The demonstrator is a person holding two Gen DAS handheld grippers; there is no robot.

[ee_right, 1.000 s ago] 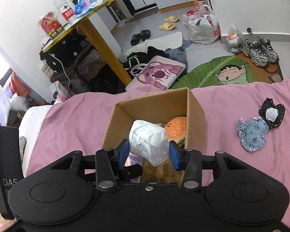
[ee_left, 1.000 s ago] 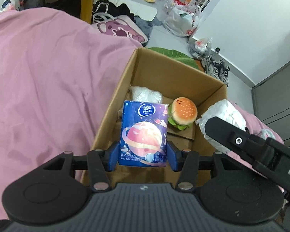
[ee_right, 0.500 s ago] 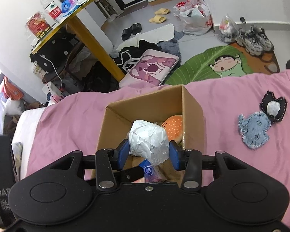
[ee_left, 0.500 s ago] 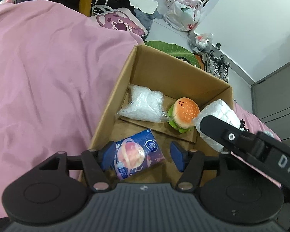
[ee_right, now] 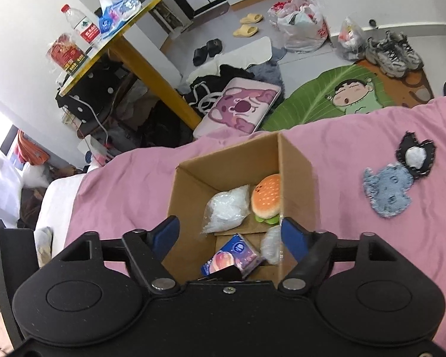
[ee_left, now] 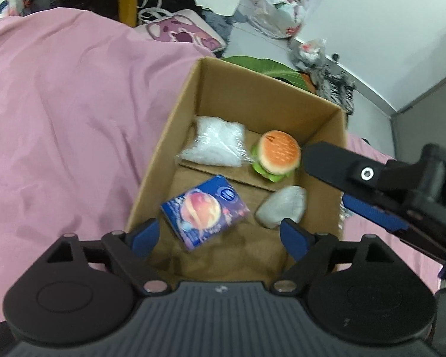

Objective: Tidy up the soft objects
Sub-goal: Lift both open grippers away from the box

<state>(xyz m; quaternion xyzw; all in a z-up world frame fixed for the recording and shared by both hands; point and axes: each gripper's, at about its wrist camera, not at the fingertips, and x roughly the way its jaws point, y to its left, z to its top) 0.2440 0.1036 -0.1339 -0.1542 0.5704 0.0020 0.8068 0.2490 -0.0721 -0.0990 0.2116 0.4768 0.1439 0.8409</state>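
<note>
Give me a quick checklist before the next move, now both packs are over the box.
1. Left gripper empty: ok, jaws have just been opening, nothing between them.
2. Right gripper empty: ok, jaws have just been opening, no pad presses the white pack.
3. Tissue pack in the box: ok, on the floor.
4. White pack settled: cannot tell, it is blurred.
5. Burger toy and clear bag inside: ok.
6. Nothing soft left out: not ok, denim patches lie on the pink sheet.

bright daylight, fisheye warp, slight blur
</note>
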